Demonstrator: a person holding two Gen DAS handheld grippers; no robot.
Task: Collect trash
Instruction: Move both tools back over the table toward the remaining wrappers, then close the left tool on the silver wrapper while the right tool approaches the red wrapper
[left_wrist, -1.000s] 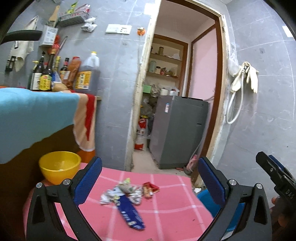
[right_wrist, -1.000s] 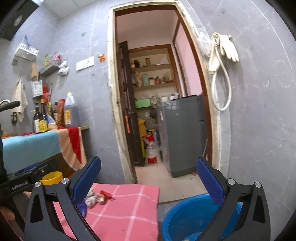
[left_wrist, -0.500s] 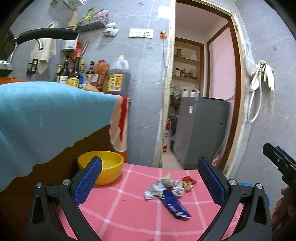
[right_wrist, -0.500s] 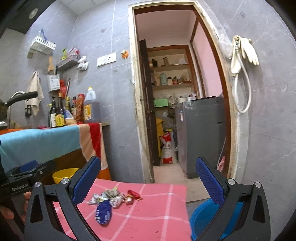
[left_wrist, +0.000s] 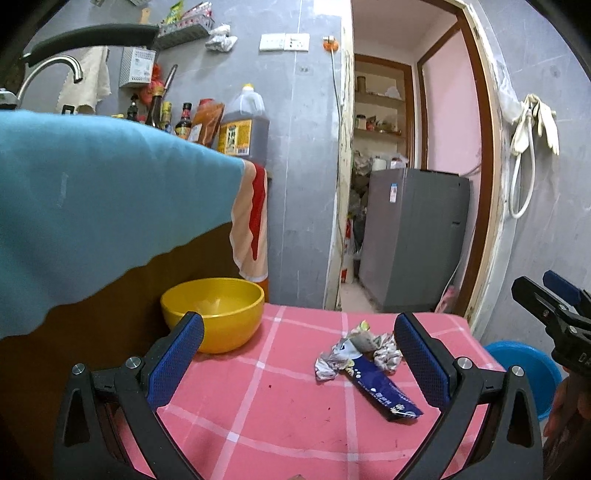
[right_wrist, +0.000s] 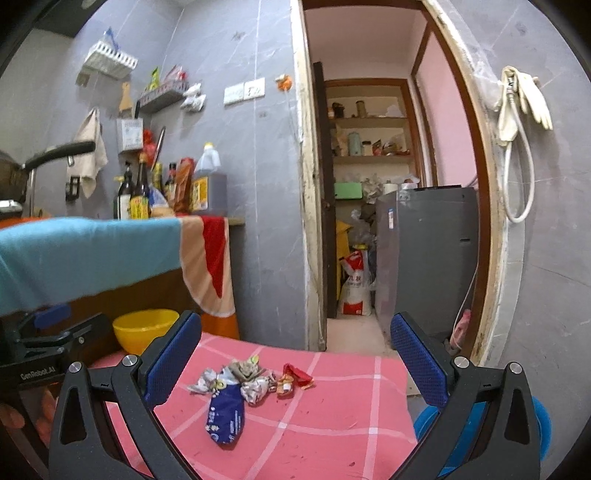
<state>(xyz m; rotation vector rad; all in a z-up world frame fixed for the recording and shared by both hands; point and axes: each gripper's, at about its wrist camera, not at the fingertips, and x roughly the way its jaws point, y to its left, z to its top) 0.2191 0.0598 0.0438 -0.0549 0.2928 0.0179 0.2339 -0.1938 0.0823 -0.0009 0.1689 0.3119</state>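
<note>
Both tongs are spread wide and carry nothing: the left tongs (left_wrist: 299, 350) and the right tongs (right_wrist: 295, 354) hang above the worktop (right_wrist: 332, 417), a low surface under a pink checked cloth.

The trash lies in one loose cluster at the lower centre of the right wrist view: a blue snack wrapper (right_wrist: 224, 417) nearest the camera, crumpled silver wrappers (right_wrist: 255, 389) touching its far end, and a red candy wrapper (right_wrist: 291, 380) just beside them to the right. In the left wrist view the same heap sits at lower right, close to the right-hand blue pad (left_wrist: 421, 362).

The likely bin is the blue basin (right_wrist: 543, 417) at the lower right edge, beyond the worktop's corner; the yellow bowl (left_wrist: 212, 312) stands well apart at the left.

The step in hand looks like the approach for a first pick. The right tongs seem better placed. Best to straddle one piece, press the pads down to the cloth and close slowly, since thin foil may slip or drag its neighbours.
</note>
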